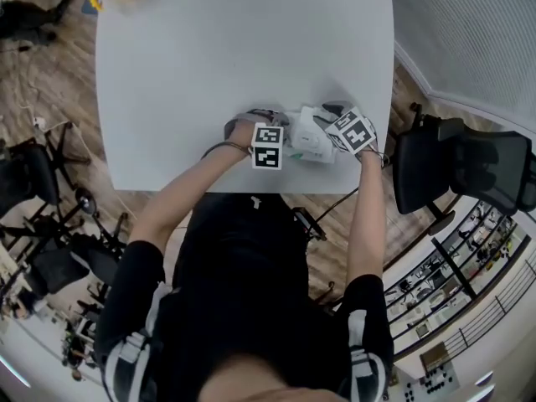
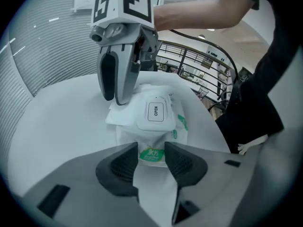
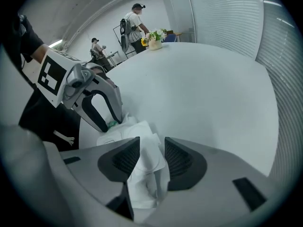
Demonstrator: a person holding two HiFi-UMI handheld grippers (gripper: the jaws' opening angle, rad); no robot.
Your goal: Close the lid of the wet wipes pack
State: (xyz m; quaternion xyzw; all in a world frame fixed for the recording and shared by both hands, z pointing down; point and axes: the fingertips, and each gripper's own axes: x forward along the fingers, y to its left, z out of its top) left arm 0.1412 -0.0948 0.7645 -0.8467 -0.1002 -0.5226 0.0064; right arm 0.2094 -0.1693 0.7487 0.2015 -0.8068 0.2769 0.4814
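The pack [image 1: 311, 141] lies flat near my edge of the worktop [image 1: 209, 74], long axis running tool to tool; white, green print, lid [image 2: 155, 112] down. My left tool [image 2: 151, 148] and right tool [image 3: 152, 143] gape astride its ends.

One wet wipes pack [image 1: 311, 141], two claws [image 2: 151, 155] [image 3: 152, 151], one table [image 1: 209, 65]

A wet wipes pack [image 1: 311, 141] lies near the person's edge of a white table [image 1: 234, 57], flanked closely by the left gripper [image 1: 266, 143] and the right gripper [image 1: 345, 129]. A black chair [image 1: 461, 170] stands beside the table's right corner.
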